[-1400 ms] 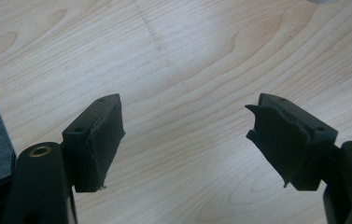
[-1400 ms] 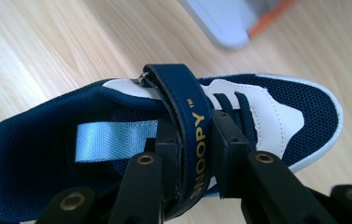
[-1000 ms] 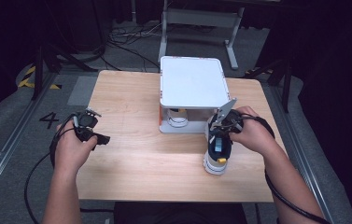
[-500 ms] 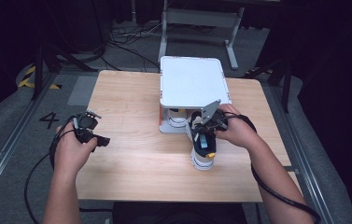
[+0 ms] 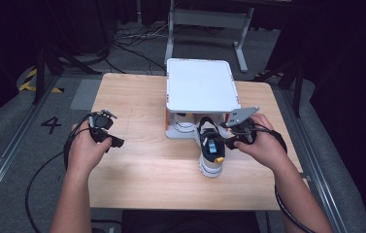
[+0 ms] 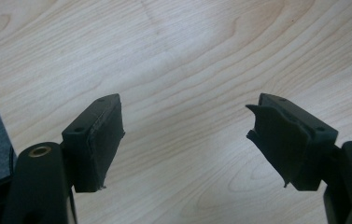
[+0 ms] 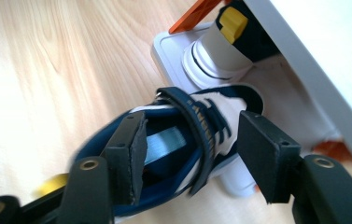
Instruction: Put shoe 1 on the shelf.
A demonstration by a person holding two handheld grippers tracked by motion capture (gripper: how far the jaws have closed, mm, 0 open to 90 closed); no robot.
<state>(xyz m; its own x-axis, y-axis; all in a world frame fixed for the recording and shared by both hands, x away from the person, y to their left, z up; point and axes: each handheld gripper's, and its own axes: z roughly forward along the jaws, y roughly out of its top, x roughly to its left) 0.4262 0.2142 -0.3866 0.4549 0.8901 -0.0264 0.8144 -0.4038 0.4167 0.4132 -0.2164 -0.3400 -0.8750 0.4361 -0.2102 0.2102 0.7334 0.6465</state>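
The sneaker stands on the wooden tabletop, just in front of the white shelf stand, with its toe toward the person. It is white and dark blue, with a yellow tab near the toe. In the right gripper view, the dark blue collar and strap of the sneaker lie between the two black jaws.

The right hand-held gripper is at the right side of the sneaker. Its jaws have just been opening and now stand fairly wide. One jaw is inside the shoe opening and the other is outside the white side; the pads do not press on the shoe. Under the shelf stand, a second sneaker rests on the white base.

The left hand-held gripper is well apart, over the left part of the tabletop. Its jaws are wide open with only bare wood between them.
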